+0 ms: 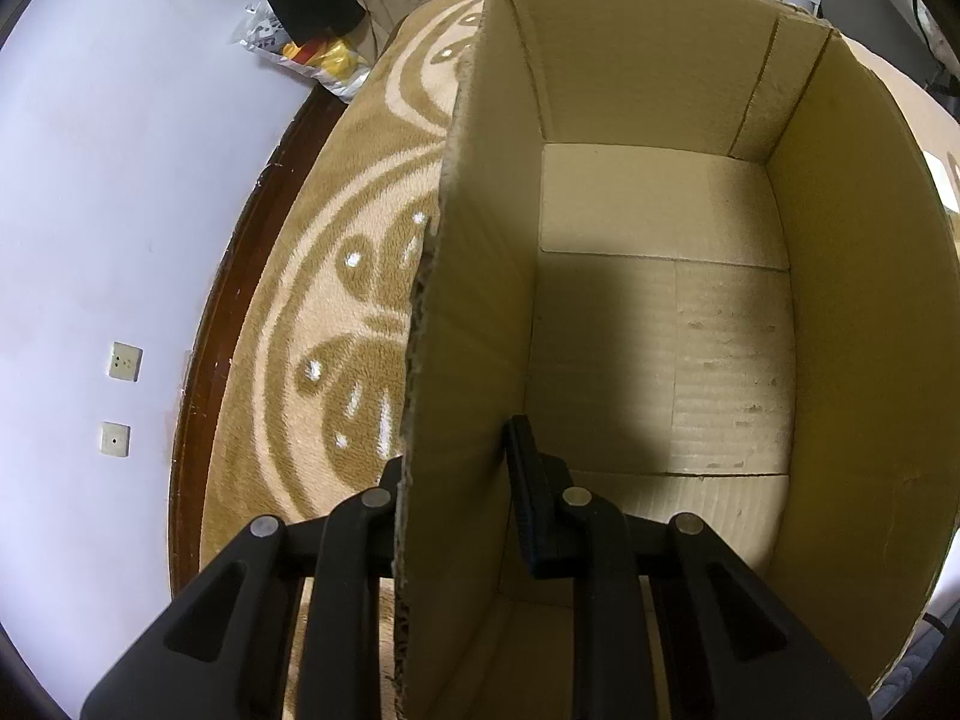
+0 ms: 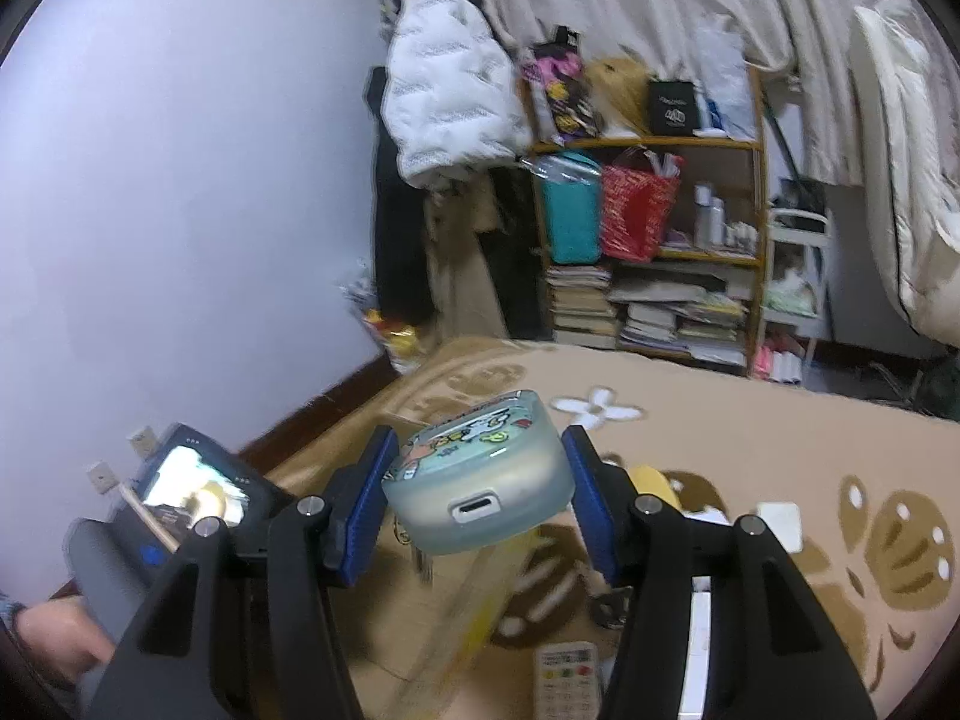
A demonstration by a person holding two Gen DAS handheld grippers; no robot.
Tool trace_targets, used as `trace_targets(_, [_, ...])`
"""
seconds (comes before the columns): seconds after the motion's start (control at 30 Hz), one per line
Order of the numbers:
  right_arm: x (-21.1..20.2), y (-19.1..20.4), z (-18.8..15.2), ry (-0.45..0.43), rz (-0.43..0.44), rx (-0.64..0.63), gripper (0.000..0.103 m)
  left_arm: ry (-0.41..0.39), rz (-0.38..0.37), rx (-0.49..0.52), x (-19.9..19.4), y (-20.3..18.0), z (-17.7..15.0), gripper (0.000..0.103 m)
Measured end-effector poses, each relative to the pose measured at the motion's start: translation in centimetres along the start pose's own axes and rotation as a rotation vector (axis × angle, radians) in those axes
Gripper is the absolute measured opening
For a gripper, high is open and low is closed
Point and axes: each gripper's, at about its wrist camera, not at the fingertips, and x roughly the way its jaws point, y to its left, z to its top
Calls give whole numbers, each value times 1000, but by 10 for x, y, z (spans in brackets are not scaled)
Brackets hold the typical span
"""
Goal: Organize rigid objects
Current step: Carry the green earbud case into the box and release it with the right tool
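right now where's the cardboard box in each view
Left wrist: the cardboard box fills the centre and right; the left tool is clamped on its near wall.
Right wrist: only a blurred brown edge low centre, perhaps the box; I cannot tell.
Shared landmark: the patterned carpet.

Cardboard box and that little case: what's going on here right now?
A person is tidying with two handheld grippers. The left gripper is clamped on the side wall of the cardboard box, which looks empty inside. The right gripper holds a small pale-green earbud case between its blue pads, lifted above the carpet, where a remote control and other items lie.
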Motion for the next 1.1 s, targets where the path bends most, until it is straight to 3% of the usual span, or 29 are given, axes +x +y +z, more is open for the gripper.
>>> trace_targets(0.17, [5, 20, -6, 24, 50, -36, 59, -4, 1, 9, 0, 1, -1, 20])
trace_targets(0.5, [36, 11, -38, 158, 94, -9, 59, -14, 12, 23, -1, -2, -2, 20])
trace_targets(0.83, [54, 6, -54, 235, 69, -20, 59, -11, 17, 24, -1, -2, -2, 21])
trace_targets(0.93, [52, 5, -54, 219, 62, -14, 61, -14, 14, 27, -2, -2, -2, 21])
trace_targets(0.97, [51, 5, -53, 212, 61, -16, 62, -15, 16, 28, -2, -2, -3, 21])
trace_targets(1.03, [49, 5, -50, 198, 39, -22, 82, -14, 12, 29, -1, -1, -3, 21])
trace_targets(1.1, [45, 4, -47, 163, 2, -21, 95, -21, 27, 32, -2, -1, -3, 22])
